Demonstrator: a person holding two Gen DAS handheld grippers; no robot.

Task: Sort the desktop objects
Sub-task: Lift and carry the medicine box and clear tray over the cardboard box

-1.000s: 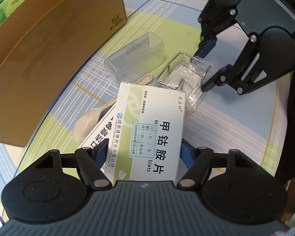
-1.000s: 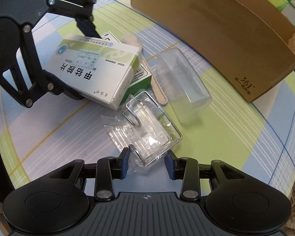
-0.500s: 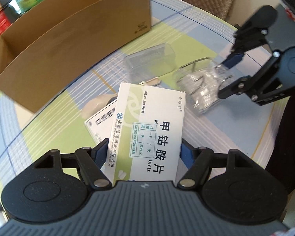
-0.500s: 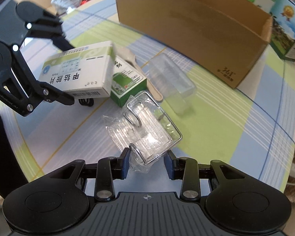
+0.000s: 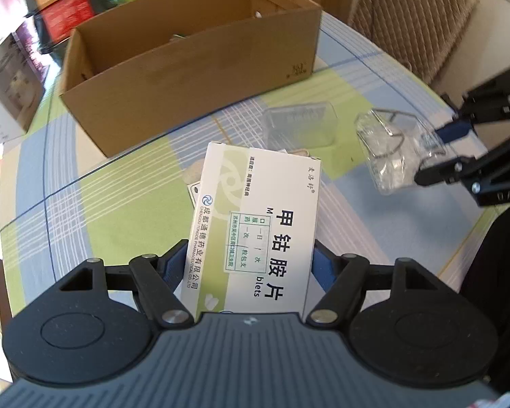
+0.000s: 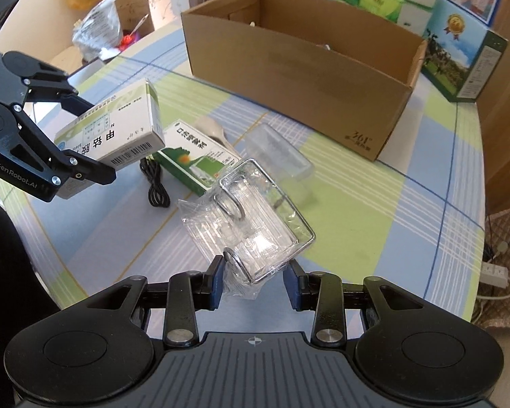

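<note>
Two loads are up off the table (image 6: 408,210) at once, and I judge this the carry step, with the cardboard box (image 5: 193,68) ahead. My left claw (image 5: 251,265) is clamped on the white medicine box (image 5: 258,224), held wide across its sides. My right claw (image 6: 255,280) pinches the clear wire-framed packet (image 6: 251,224), fingers fairly close together. Next, I reckon: travel over the open box, then release. A green carton (image 6: 200,156) and clear case (image 6: 278,153) wait below.
</note>
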